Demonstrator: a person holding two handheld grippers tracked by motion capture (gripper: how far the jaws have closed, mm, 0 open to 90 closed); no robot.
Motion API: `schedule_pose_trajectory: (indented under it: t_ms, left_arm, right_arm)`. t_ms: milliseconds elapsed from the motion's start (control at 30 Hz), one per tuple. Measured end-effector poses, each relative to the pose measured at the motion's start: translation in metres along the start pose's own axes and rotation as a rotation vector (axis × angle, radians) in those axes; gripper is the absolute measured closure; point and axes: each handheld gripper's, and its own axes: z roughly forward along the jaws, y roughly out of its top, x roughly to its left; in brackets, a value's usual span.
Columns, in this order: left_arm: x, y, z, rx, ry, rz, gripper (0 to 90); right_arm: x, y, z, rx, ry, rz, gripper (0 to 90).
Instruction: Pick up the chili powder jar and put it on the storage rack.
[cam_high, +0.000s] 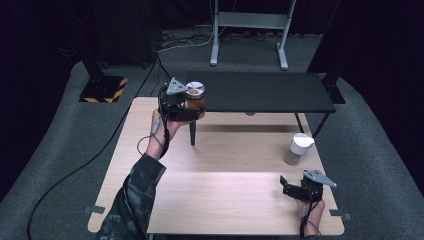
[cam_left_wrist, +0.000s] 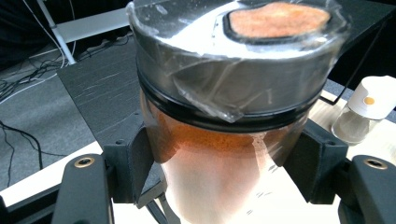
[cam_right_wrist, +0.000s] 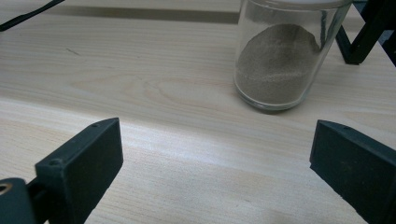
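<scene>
A jar of orange spice (cam_high: 195, 98) with a grey lid was gripped between the jaws of the left gripper (cam_high: 189, 107) and held up at about 11 o'clock over the wooden table (cam_high: 225, 200), at the near left corner of the black shelf (cam_high: 260, 92). The right gripper (cam_high: 289, 186) was kept low at 4 o'clock, its jaws wide apart with nothing between them. A white-capped jar (cam_high: 299, 149) of grey-brown powder was seen standing just beyond it.

The left gripper (cam_high: 196, 111) and right gripper (cam_high: 285, 184) are matte black, each topped by a grey triangular plate with a trailing black cable. Brass-ringed screw holes mark the blocky jaws. A camouflage sleeve (cam_high: 131, 200) covers the left forearm.
</scene>
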Motion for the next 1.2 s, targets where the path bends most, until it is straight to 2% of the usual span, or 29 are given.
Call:
schedule_pose_trajectory:
  t_ms: [1200]
  left_arm:
    - [0.016, 0.018, 0.021, 0.013, 0.021, -0.028, 31.0]
  right_arm:
    - [0.000, 0.000, 0.000, 0.001, 0.000, 0.000, 1.3]
